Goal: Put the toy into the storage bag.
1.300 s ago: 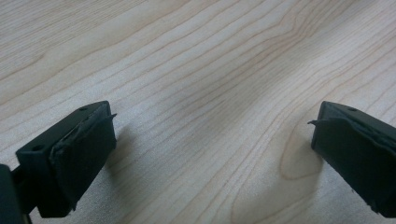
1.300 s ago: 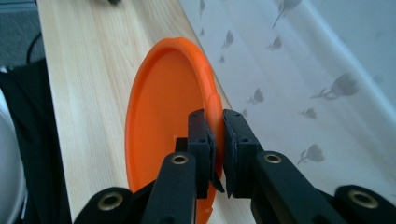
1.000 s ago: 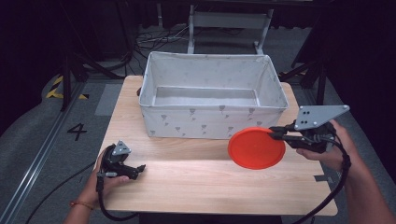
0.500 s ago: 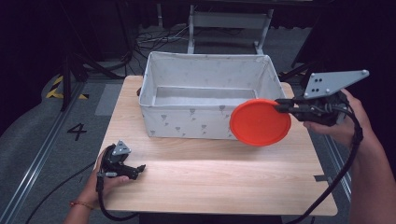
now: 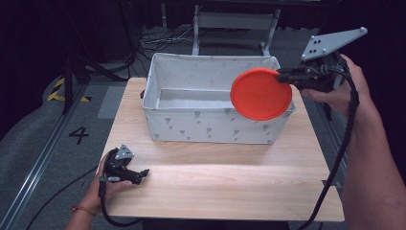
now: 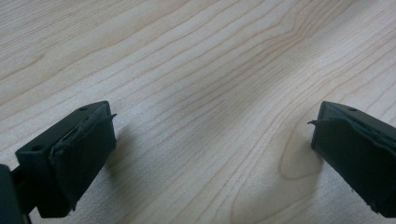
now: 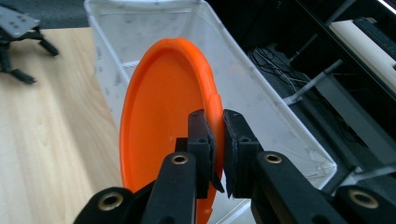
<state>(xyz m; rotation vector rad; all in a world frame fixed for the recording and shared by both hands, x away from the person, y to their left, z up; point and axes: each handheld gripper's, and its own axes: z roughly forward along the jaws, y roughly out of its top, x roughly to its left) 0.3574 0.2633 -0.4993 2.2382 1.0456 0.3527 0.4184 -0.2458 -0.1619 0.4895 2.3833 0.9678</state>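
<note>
High view shows the orange plate [image 5: 261, 94] pinched by its rim in my right gripper [image 5: 281, 75], held on edge over the white bin's [image 5: 210, 125] right end. I'd lower it inside before releasing. My left gripper [image 5: 139, 173] rests open-jawed on the table [image 5: 230, 187].

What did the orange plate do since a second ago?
The right hand-held gripper, shut on the rim of the orange plate, lifted it off the table and carried it up toward the white bin; it now hangs over the bin's front right corner. The left hand-held gripper stayed open and resting on the table, and the bin did not move.
</note>
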